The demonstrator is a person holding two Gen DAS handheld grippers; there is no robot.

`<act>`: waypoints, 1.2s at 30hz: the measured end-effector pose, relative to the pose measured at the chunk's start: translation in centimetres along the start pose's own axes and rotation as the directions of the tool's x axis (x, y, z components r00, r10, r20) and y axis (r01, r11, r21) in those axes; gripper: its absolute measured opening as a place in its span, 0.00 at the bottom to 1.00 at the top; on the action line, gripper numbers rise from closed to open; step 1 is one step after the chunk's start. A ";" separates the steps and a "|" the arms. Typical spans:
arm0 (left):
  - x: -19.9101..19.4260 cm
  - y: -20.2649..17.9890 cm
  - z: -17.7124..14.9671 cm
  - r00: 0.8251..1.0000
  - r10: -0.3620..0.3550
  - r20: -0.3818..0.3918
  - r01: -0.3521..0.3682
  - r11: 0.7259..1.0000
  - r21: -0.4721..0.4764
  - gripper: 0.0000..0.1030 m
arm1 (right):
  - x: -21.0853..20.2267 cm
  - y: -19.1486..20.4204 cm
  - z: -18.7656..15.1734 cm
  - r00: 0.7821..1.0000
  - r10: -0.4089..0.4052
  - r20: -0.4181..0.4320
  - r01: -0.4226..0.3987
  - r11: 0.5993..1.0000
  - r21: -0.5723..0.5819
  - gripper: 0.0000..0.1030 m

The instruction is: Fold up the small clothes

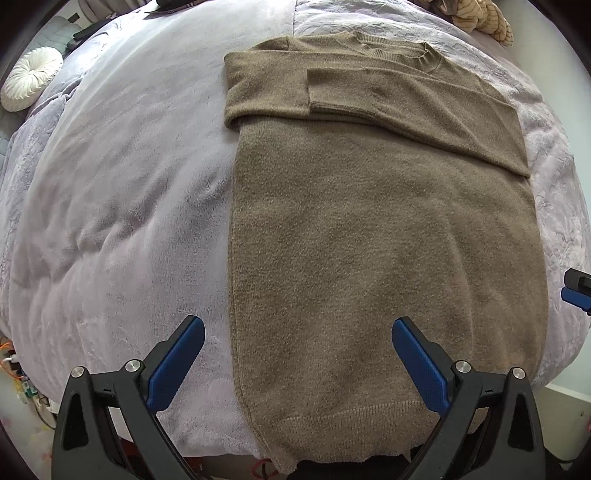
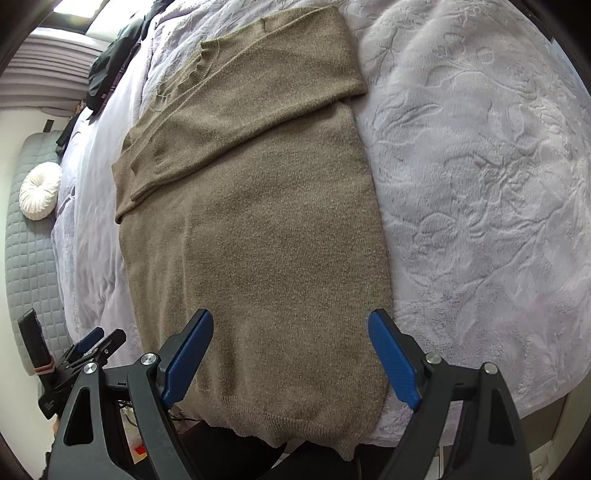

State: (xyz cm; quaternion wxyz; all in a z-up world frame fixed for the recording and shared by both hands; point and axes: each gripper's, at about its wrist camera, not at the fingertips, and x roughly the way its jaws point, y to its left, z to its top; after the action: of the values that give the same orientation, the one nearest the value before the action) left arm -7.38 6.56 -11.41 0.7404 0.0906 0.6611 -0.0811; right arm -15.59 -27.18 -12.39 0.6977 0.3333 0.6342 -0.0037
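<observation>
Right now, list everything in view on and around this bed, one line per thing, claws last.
sweater: one, olive-brown knit, flat on the bed, both sleeves folded across the chest, ribbed hem hanging over the near edge
blanket: one, pale lilac plush, covering the bed under the sweater
round cushion: one, white, pleated, beyond the bed's left side
quilted mat: one, grey, under the round cushion
dark clothes: a pile, black, far end of the bed
striped fabric: one bundle, tan with dark lines, far right corner
left claw: one, black with blue pads, open above the sweater's lower left edge
right claw: one, black with blue pads, open above the sweater's lower right part
</observation>
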 end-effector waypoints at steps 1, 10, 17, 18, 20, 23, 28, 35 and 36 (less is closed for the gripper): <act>0.1 0.0 -0.1 1.000 -0.001 -0.003 0.001 1.000 -0.001 0.99 | 0.1 0.0 0.0 1.000 0.000 -0.003 0.000 1.000 0.000 0.86; 0.8 -0.3 -0.9 0.999 -0.005 -0.034 0.005 1.000 0.018 0.99 | 0.9 -0.6 -0.4 0.999 0.004 -0.035 -0.004 1.000 0.007 0.86; 1.4 -0.4 -1.4 0.999 -0.006 -0.049 0.008 1.000 0.023 0.99 | 1.5 -1.1 -0.8 0.998 0.008 -0.058 -0.008 1.000 0.008 0.86; 1.5 -0.4 -1.5 0.999 -0.006 -0.051 0.007 1.000 0.026 0.99 | 1.5 -1.1 -0.9 0.998 0.009 -0.059 -0.009 1.000 0.009 0.86; 1.7 -0.4 -1.5 0.999 -0.006 -0.054 0.007 1.000 0.028 0.99 | 1.6 -1.3 -1.0 0.998 0.012 -0.063 -0.012 1.000 0.013 0.86; 1.9 -0.4 -1.9 0.998 -0.013 -0.063 0.016 0.999 0.034 0.99 | 1.8 -1.7 -1.3 0.997 0.022 -0.074 -0.020 1.000 0.018 0.86; 2.4 0.4 -3.3 0.995 -0.058 -0.086 0.063 0.997 0.051 0.99 | 2.1 -2.6 -2.0 0.993 0.041 -0.108 -0.040 0.999 0.009 0.86; 4.4 3.0 -6.1 0.973 -0.147 -0.179 0.157 0.986 0.048 0.99 | 2.9 -5.7 -4.2 0.979 0.101 -0.177 -0.093 0.994 0.052 0.86; 4.7 3.3 -6.5 0.964 -0.176 -0.198 0.187 0.982 0.037 0.99 | 2.9 -6.2 -4.7 0.975 0.123 -0.187 -0.113 0.992 0.060 0.85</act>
State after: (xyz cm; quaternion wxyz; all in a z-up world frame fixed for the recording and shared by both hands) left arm -12.32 11.34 -16.72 0.6592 0.0579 0.7330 -0.1576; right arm -21.80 -28.56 -17.71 0.6246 0.3860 0.6767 0.0542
